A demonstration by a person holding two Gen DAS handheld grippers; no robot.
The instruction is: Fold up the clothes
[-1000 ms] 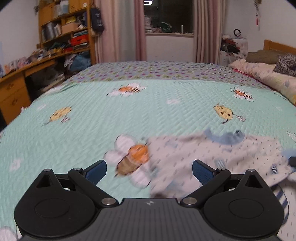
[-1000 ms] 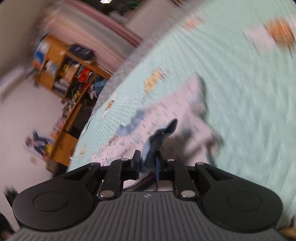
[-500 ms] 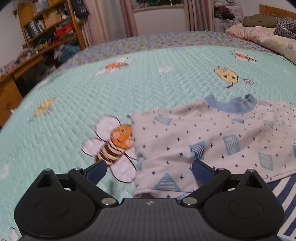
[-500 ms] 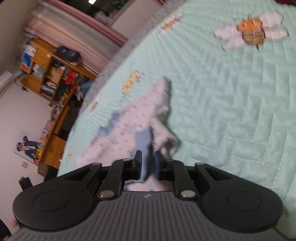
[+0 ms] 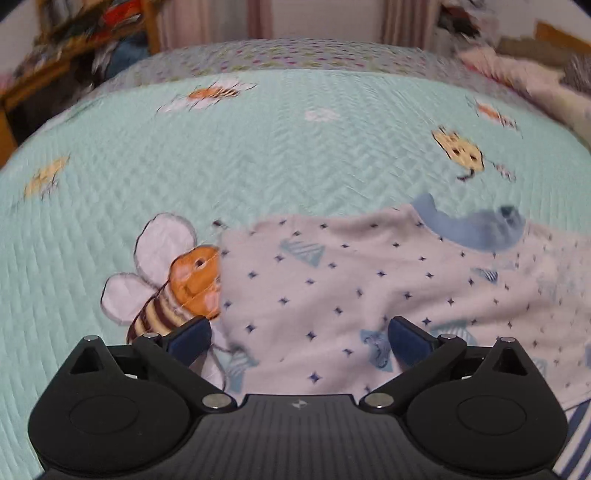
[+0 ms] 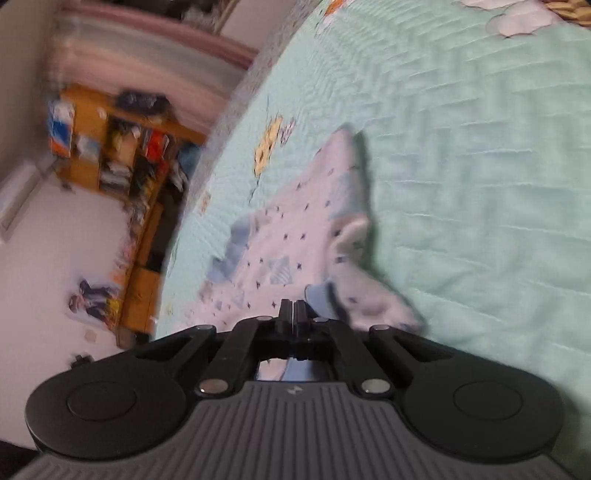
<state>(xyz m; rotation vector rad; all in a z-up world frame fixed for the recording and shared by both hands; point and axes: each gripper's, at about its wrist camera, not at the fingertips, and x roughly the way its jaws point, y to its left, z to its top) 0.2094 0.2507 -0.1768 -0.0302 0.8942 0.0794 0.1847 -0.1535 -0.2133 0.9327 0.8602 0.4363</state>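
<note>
A white shirt point(image 5: 351, 288) with small navy stars and a blue collar point(image 5: 469, 229) lies spread on the mint bee-print bedspread point(image 5: 258, 158). My left gripper point(image 5: 297, 334) hovers open just above the shirt's near left part, and its blue pads point(image 5: 188, 334) straddle the fabric without touching it. In the right wrist view the same shirt point(image 6: 291, 236) runs away from me, one sleeve bunched and lifted. My right gripper point(image 6: 294, 314) is shut, with the sleeve's blue cuff point(image 6: 319, 295) pinched at its tips.
A blue-and-white striped cloth point(image 5: 576, 435) peeks in at the near right. Pillows and bedding point(image 5: 524, 70) lie at the far right. Wooden shelves and a desk point(image 6: 122, 147) stand beyond the bed's left side, with curtains point(image 5: 399, 18) behind.
The left gripper has dropped lower and closer over the shirt and stays open. The right gripper's jaws have drawn tighter together, and the sleeve has been pulled out to the side.
</note>
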